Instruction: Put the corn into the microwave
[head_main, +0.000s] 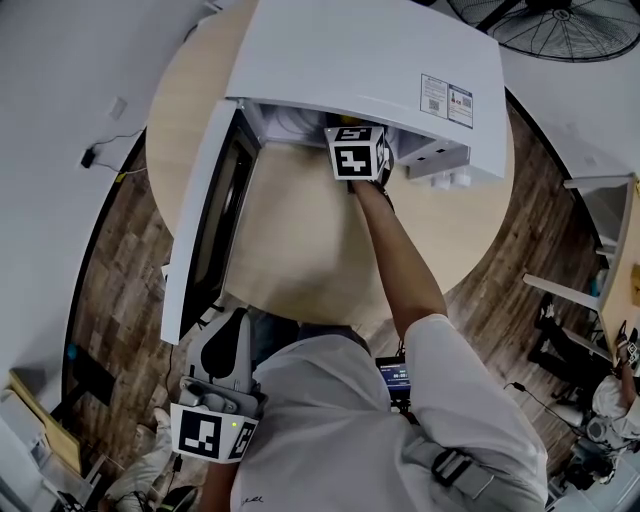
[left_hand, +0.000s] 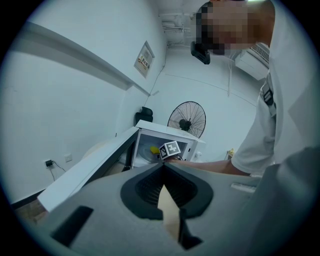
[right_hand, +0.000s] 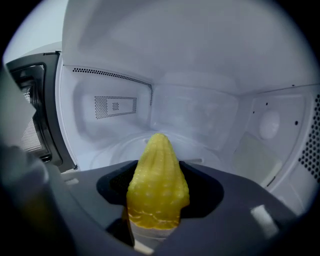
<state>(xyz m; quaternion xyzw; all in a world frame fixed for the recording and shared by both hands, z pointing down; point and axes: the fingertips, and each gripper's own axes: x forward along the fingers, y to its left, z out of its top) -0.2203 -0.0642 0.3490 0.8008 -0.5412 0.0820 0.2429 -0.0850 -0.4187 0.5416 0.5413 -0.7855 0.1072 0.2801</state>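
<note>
Yellow corn, pinched in the right tongs inside the microwave, may roll if released high; left tongs rest pressed together.

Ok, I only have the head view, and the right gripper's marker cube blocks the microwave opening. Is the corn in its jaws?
Observer: Yes. In the right gripper view the right gripper is closed on the corn, with the cob's tip pointing forward.
Operator: Is it in the microwave?
Observer: The corn points into the microwave cavity. The walls surround it and the glass turntable lies beyond its tip. I can't tell whether it touches anything.
Operator: And the left gripper?
Observer: In its own view, the left gripper has its jaws together and nothing between them.
</note>
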